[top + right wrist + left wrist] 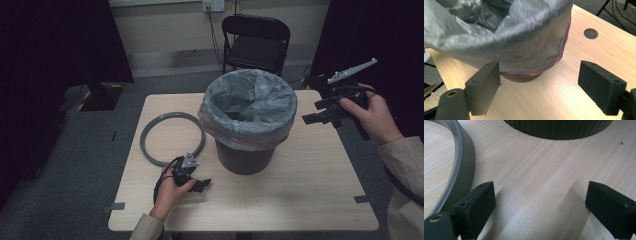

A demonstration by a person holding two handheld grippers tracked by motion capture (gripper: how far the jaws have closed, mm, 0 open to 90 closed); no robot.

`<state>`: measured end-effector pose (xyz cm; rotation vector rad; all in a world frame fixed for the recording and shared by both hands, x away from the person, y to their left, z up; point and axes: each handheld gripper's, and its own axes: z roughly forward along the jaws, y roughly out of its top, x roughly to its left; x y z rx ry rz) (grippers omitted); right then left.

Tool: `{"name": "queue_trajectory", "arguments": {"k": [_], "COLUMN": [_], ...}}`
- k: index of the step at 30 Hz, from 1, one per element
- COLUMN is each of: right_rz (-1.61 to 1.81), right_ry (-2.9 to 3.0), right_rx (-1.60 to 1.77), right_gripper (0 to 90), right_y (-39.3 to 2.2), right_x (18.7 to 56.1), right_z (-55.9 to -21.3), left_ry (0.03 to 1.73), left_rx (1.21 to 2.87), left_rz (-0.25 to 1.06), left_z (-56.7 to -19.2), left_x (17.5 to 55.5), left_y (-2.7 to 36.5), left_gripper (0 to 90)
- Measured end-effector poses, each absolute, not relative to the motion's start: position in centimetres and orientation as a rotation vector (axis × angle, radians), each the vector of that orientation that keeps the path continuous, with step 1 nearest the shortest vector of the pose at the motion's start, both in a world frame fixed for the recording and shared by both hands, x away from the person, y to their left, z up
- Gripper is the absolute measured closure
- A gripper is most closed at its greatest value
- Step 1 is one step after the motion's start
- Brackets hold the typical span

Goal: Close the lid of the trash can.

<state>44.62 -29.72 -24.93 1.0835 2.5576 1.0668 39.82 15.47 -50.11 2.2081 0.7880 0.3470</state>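
Left tool [199, 184], jaws apart, rests on the desk [300, 190] just beside the grey ring [172, 138], nearer than the right tool [325, 112]; its jaws also apart, raised beside the lined bin [248, 117].

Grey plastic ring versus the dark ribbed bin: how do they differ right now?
The grey plastic ring lies flat and bare on the wooden table; the dark ribbed bin stands upright, lined with a grey bag folded over its rim. The ring is low; the bin is tall. Both are round, untouched by either gripper.
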Motion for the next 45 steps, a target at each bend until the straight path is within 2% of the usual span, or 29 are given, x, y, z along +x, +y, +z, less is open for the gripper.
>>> {"name": "queue_trajectory", "arguments": {"k": [13, 33, 38, 45], "right_rz": [1.056, 0.976, 0.976, 1.016], "right_ry": [2.576, 2.591, 2.571, 2.51], "right_rx": [1.14, 1.274, 1.28, 1.208], "right_gripper": [16.6, 17.2, 17.0, 14.2], "right_y": [-30.6, -30.8, -30.6, -30.5], "right_x": [43.5, 41.9, 41.3, 40.5], "right_z": [-31.7, -45.6, -47.6, -48.6], "left_ry": [0.789, 0.795, 0.807, 0.816], "left_rx": [2.211, 2.21, 2.21, 2.213], "left_rz": [0.34, 0.333, 0.325, 0.286], "left_z": [-50.1, -50.1, -49.8, -49.4], "left_x": [39.8, 39.5, 39.6, 39.7], "left_y": [15.5, 15.6, 15.9, 15.8], "left_gripper": [8.6, 9.8, 15.6, 16.1]}}
